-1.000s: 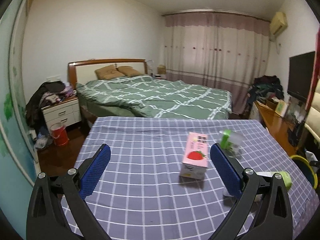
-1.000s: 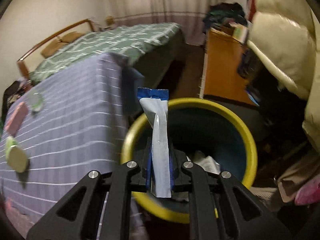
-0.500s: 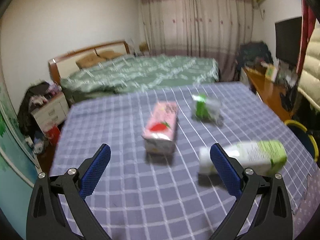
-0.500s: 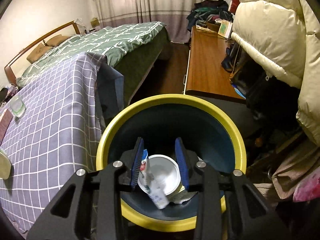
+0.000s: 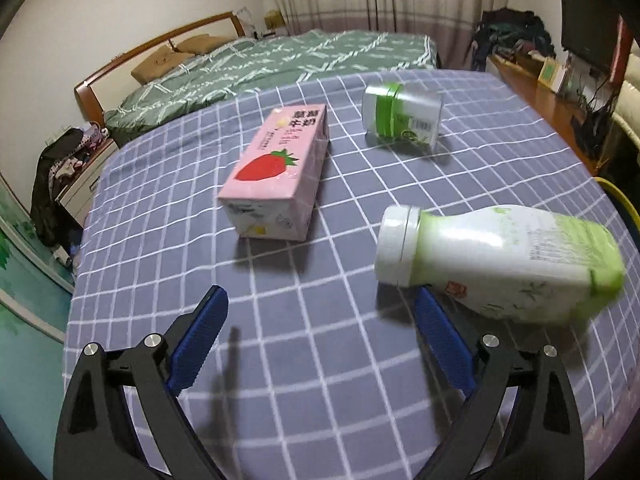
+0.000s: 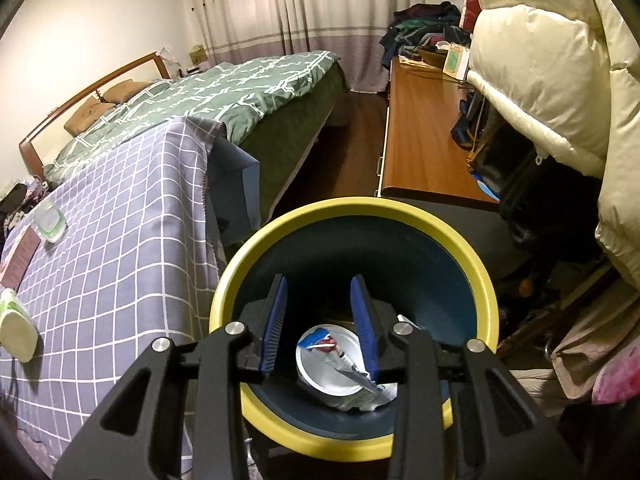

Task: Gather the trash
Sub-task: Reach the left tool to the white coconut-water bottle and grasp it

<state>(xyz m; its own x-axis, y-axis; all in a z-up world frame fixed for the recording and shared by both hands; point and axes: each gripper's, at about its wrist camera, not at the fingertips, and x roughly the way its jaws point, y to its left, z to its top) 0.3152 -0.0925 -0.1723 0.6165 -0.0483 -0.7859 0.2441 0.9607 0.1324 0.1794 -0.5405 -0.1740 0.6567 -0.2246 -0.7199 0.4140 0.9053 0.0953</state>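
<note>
- Trash on the checked tablecloth (image 5: 168, 216): pink strawberry carton (image 5: 276, 172) centre, clear green-labelled cup (image 5: 402, 120) far right, white-green bottle (image 5: 496, 264) near right, all lying on their sides.
- Left gripper (image 5: 320, 340): jaws wide, closing, nothing between them; bottle just beside its right pad, likely next pick.
- Right gripper (image 6: 320, 320): jaws partly apart, empty, held over yellow-rimmed bin (image 6: 256, 248) so released items fall in.
- Bin holds a foil-lidded cup (image 6: 332, 364) and a wrapper (image 6: 352, 372).
</note>
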